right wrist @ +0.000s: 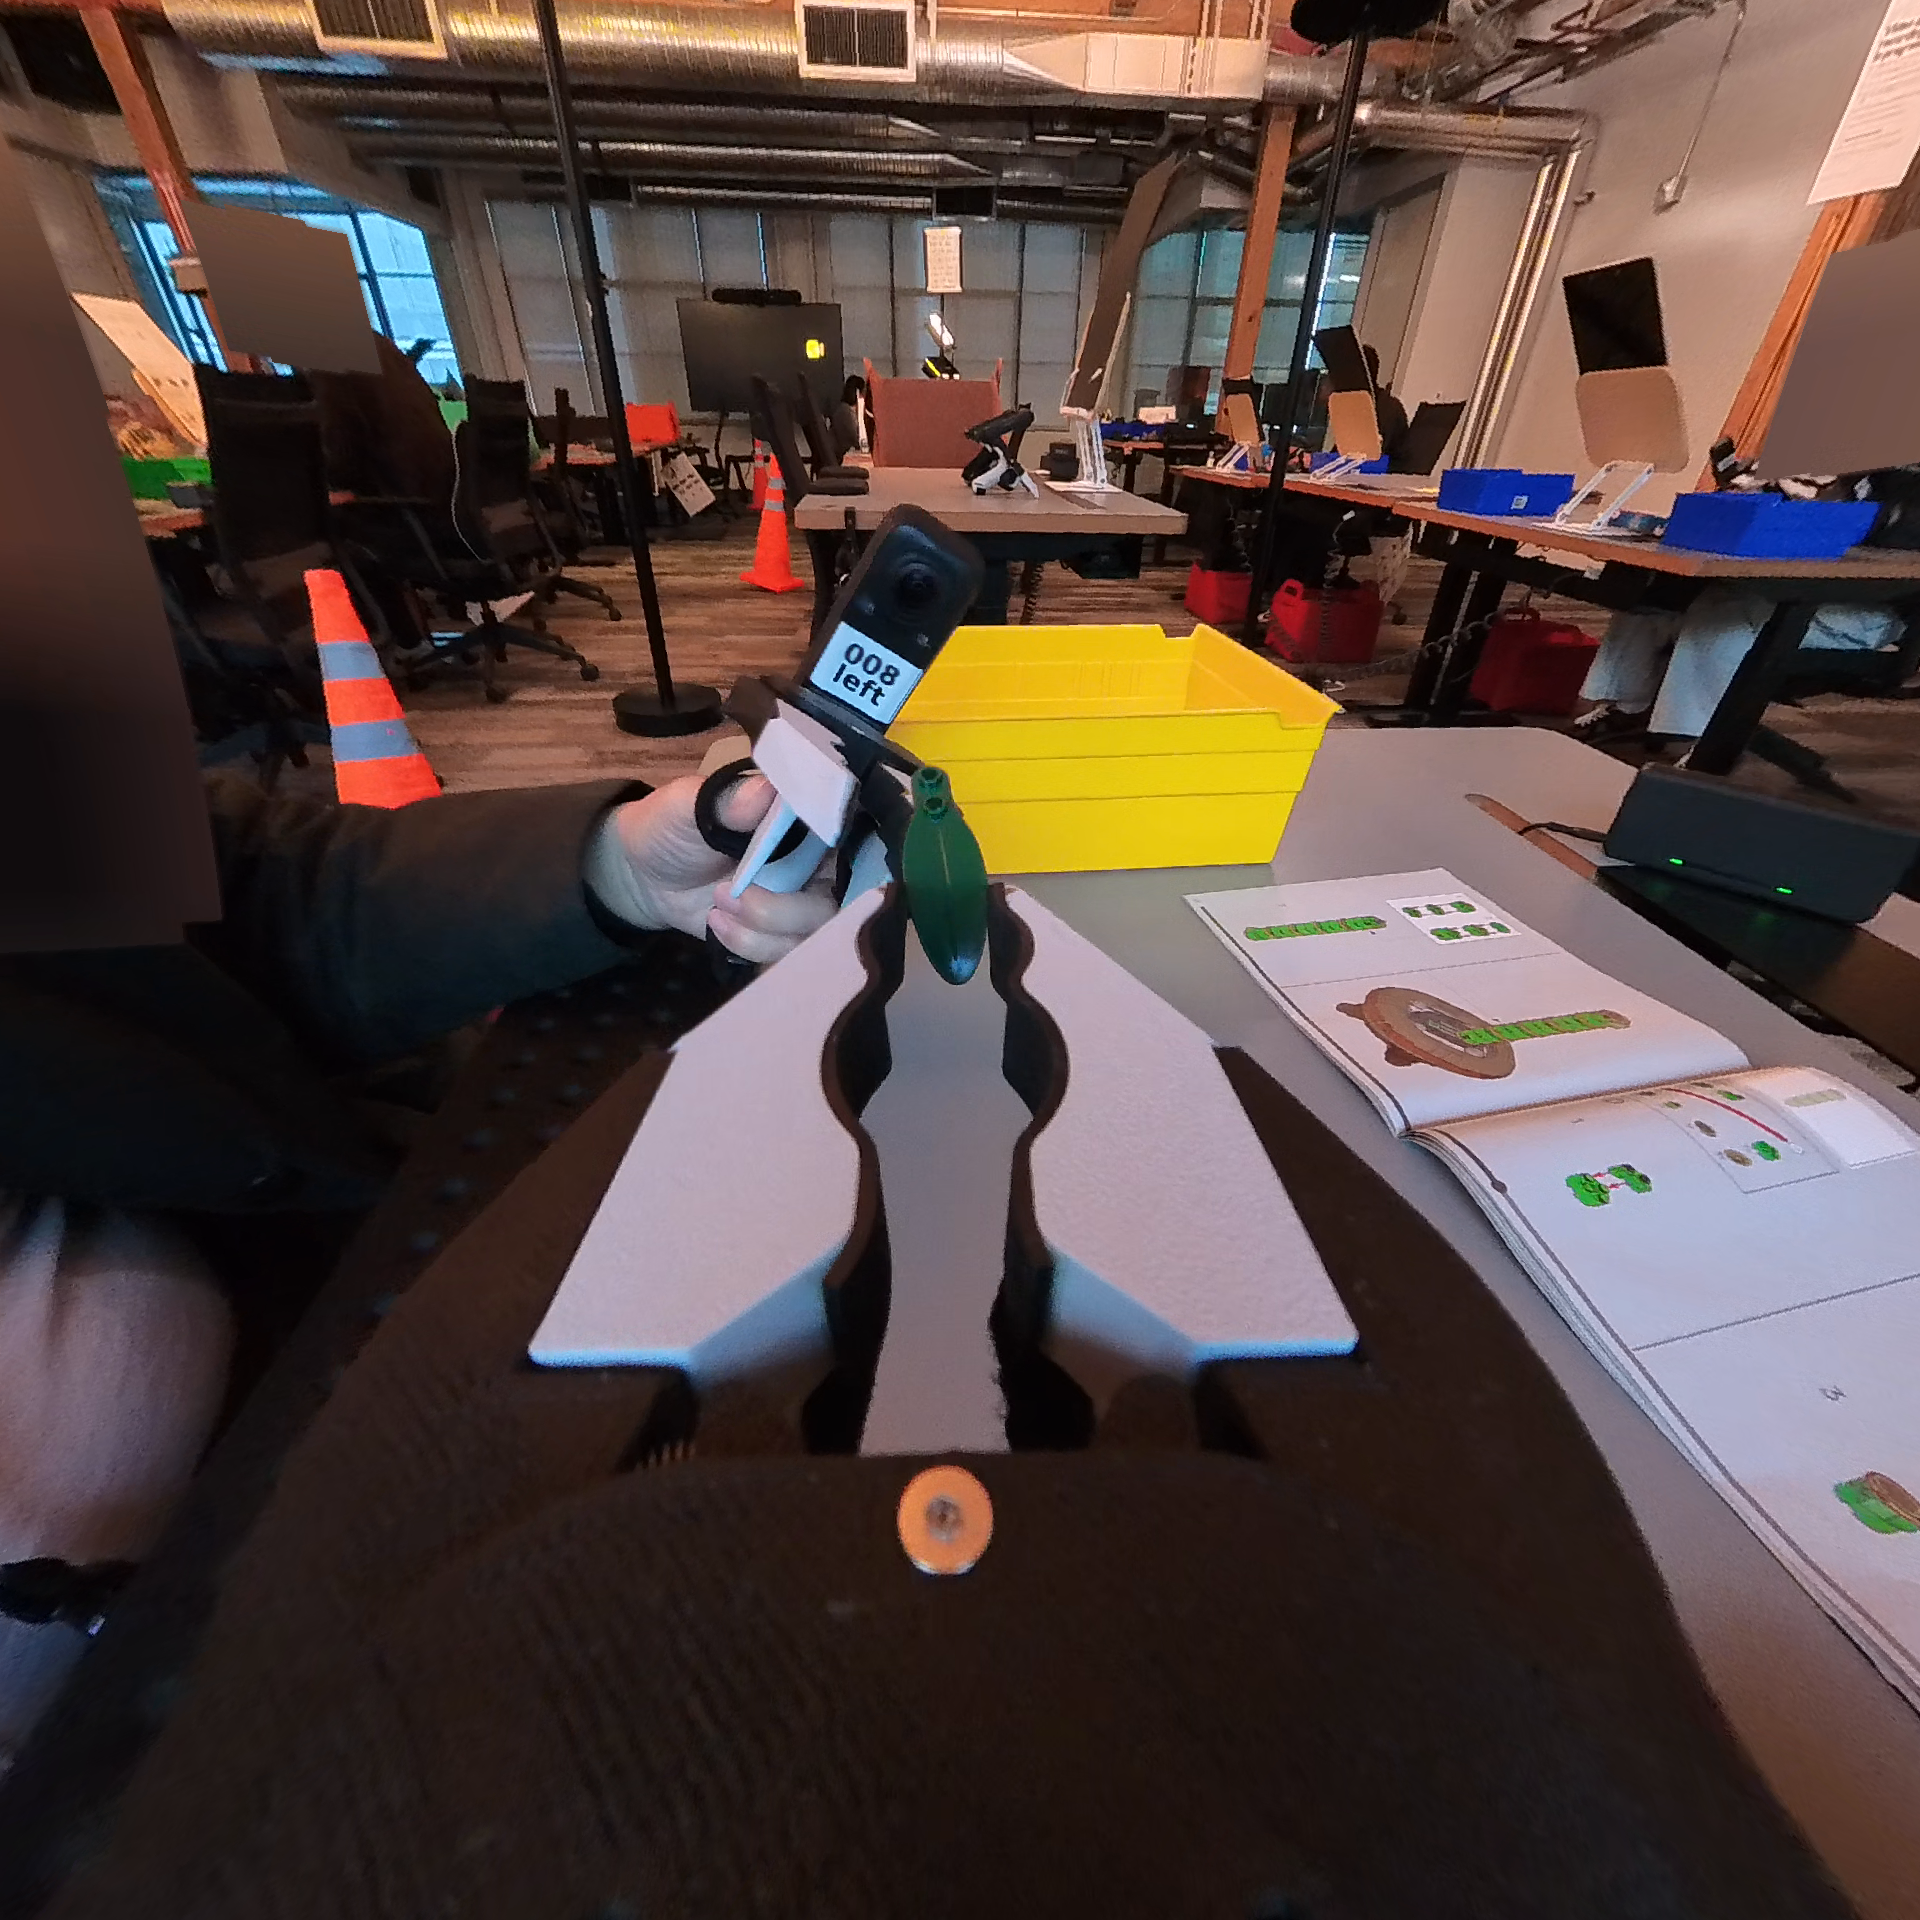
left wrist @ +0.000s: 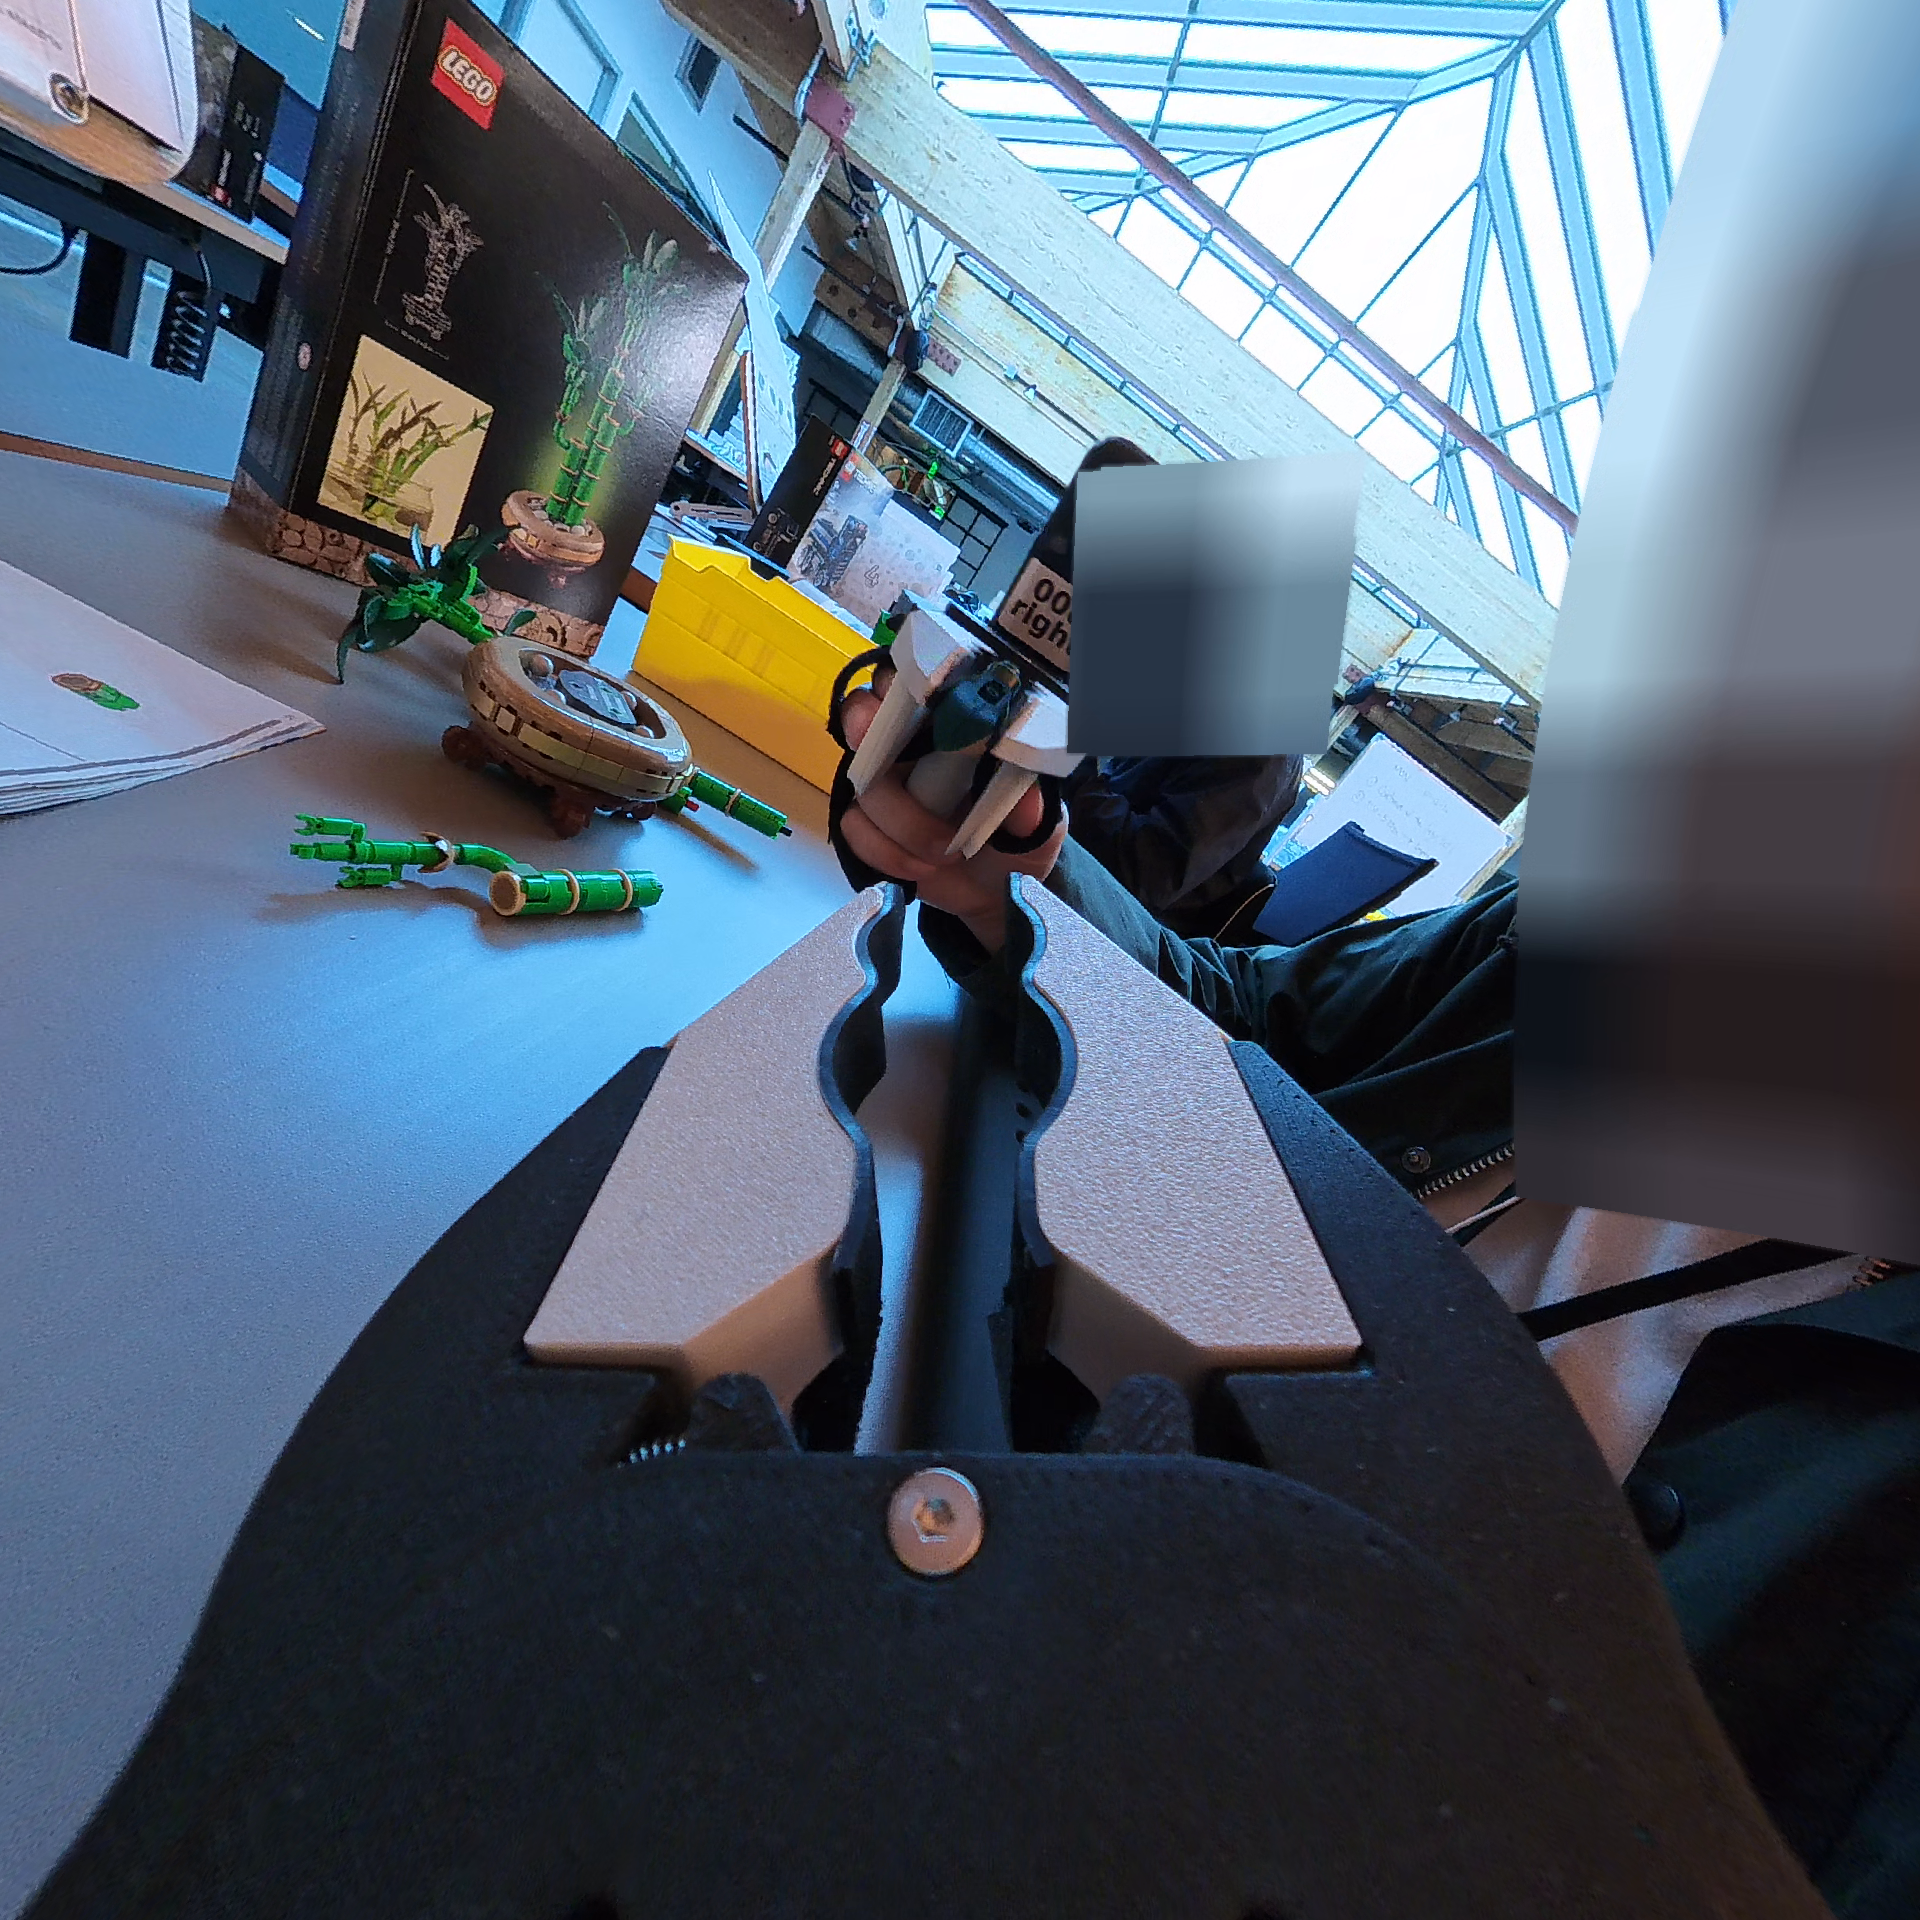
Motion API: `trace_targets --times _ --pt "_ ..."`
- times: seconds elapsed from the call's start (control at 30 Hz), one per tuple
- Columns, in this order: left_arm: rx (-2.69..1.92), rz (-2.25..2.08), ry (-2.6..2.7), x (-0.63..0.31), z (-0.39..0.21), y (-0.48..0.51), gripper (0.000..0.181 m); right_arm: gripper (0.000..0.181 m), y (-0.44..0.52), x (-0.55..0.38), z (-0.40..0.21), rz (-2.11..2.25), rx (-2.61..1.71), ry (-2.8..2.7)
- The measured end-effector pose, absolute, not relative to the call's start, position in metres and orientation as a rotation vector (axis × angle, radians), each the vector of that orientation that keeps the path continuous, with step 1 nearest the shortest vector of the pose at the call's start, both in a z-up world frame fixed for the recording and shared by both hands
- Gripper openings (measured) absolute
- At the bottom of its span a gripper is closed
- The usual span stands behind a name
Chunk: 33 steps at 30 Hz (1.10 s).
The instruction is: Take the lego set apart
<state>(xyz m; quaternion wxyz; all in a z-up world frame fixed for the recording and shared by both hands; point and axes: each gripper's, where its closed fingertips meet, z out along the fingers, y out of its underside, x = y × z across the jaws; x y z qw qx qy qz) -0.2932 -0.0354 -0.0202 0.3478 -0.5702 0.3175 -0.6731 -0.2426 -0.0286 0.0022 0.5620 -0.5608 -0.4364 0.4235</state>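
My right gripper (right wrist: 943, 902) is shut on a dark green lego leaf (right wrist: 940, 883), held up in the air with its studs at the top. The leaf also shows in the left wrist view (left wrist: 971, 717), between the right gripper's white fingers (left wrist: 914, 821). My left gripper (left wrist: 956, 899) is a little open and empty, raised above the table. It shows in the right wrist view (right wrist: 790, 883), just left of the leaf. On the table lie the round tan pot base (left wrist: 577, 727), a leafy green stalk (left wrist: 426, 603), a branched bamboo stalk (left wrist: 468, 868) and a short bamboo piece (left wrist: 732, 805).
The black lego box (left wrist: 488, 312) stands behind the parts. A yellow bin (right wrist: 1101, 748) sits at the table's far side. An open instruction booklet (right wrist: 1558, 1091) lies to the right, with a black device (right wrist: 1756, 842) beyond it. An orange cone (right wrist: 364, 707) stands on the floor. The tips of one gripper are about 6 centimeters away from the tips of the other.
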Motion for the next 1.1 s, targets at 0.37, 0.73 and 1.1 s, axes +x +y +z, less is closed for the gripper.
trace_targets --times 0.37,0.73,1.1 --pt "-1.478 -1.747 0.823 -0.293 -0.02 -0.036 0.017 0.013 -0.028 -0.242 0.003 1.007 -1.324 -1.016" --pt "-1.48 -1.741 0.827 -0.293 -0.021 -0.036 0.017 0.014 -0.038 -0.247 0.004 0.728 -1.179 -1.143" --pt "-1.494 -1.724 0.839 -0.291 -0.024 -0.036 0.017 0.014 -0.041 -0.259 -0.02 0.548 -1.179 -1.282"
